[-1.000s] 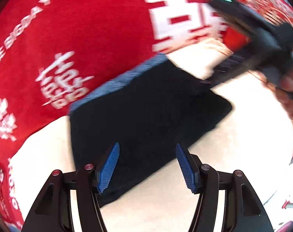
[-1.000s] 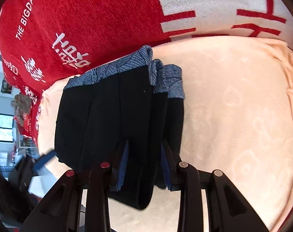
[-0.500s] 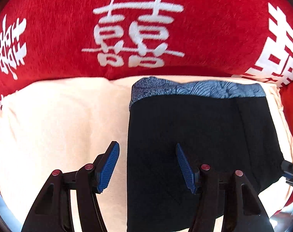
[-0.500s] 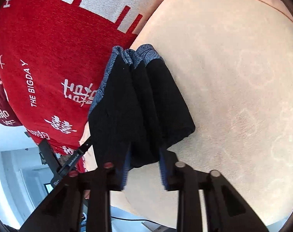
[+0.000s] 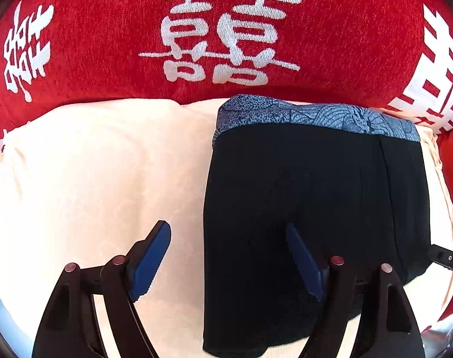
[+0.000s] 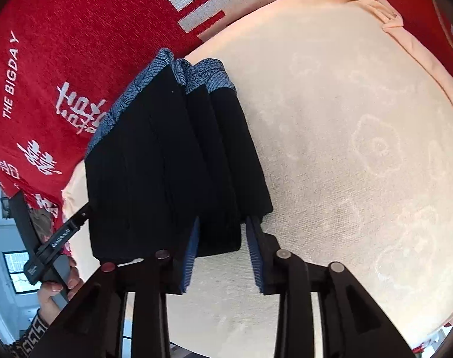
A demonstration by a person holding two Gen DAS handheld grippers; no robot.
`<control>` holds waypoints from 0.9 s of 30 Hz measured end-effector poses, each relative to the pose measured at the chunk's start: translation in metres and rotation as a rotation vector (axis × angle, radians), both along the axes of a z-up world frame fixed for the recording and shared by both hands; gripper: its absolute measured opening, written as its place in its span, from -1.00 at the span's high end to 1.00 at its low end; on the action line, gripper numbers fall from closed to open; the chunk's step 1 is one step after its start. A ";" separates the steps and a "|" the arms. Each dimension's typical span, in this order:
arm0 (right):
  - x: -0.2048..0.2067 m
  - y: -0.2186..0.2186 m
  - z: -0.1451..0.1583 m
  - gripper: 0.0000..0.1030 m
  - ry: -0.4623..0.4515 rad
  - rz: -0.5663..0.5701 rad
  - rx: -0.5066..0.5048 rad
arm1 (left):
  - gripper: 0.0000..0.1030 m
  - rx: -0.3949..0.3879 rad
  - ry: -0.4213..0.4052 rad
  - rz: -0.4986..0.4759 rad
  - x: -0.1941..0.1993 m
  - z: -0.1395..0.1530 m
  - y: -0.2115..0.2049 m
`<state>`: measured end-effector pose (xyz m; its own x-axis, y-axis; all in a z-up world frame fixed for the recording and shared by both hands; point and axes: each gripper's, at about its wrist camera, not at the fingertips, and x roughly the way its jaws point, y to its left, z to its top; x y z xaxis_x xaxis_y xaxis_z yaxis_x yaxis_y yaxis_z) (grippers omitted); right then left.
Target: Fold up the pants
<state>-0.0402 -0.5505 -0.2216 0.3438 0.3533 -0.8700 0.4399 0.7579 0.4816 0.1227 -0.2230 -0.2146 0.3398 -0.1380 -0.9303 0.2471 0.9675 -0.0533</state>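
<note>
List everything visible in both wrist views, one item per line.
folded black pants with blue patterned waistband: one, black and blue, lying on the pad near the red blanket.
peach towelling pad: one, pale peach, under the pants.
red blanket with white characters: one, red and white, behind the pad.
left hand-held gripper: one, black with blue pads, jaws opening, straddling the pants' edge.
right hand-held gripper: one, same colours, jaws opening around a pants fold.
person's left hand: one, gripping the left handle.
</note>
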 end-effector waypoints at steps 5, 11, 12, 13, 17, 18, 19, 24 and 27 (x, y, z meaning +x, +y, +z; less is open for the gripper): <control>-0.004 0.010 0.013 -0.15 0.042 0.024 -0.068 | -0.57 0.025 0.033 -0.015 -0.010 0.004 0.005; -0.013 0.027 0.016 -0.18 0.100 0.022 -0.139 | -0.57 0.030 0.055 -0.009 -0.011 0.007 0.015; -0.015 0.029 0.017 -0.18 0.104 0.015 -0.142 | -0.57 0.029 0.058 -0.007 -0.010 0.007 0.018; -0.017 0.031 0.019 -0.18 0.106 0.008 -0.143 | -0.57 0.027 0.059 -0.006 -0.009 0.007 0.019; -0.019 0.046 0.034 -0.18 0.093 -0.018 -0.178 | -0.57 -0.007 0.069 0.007 0.002 0.012 0.028; -0.018 0.051 0.040 -0.18 0.080 -0.020 -0.204 | -0.57 -0.017 0.061 0.012 0.010 0.015 0.029; -0.017 0.055 0.046 -0.18 0.068 -0.022 -0.221 | -0.57 -0.020 0.048 0.016 0.018 0.019 0.029; -0.009 0.072 0.061 -0.18 0.049 -0.042 -0.237 | -0.57 -0.071 0.055 0.010 0.072 0.014 0.009; -0.005 0.083 0.065 -0.18 0.049 -0.049 -0.238 | -0.57 -0.050 0.046 -0.027 0.084 0.001 -0.006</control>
<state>-0.0456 -0.4675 -0.1569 0.3107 0.1202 -0.9429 0.4974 0.8248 0.2690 0.2063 -0.2290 -0.2137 0.2928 -0.1930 -0.9365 0.2692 0.9564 -0.1129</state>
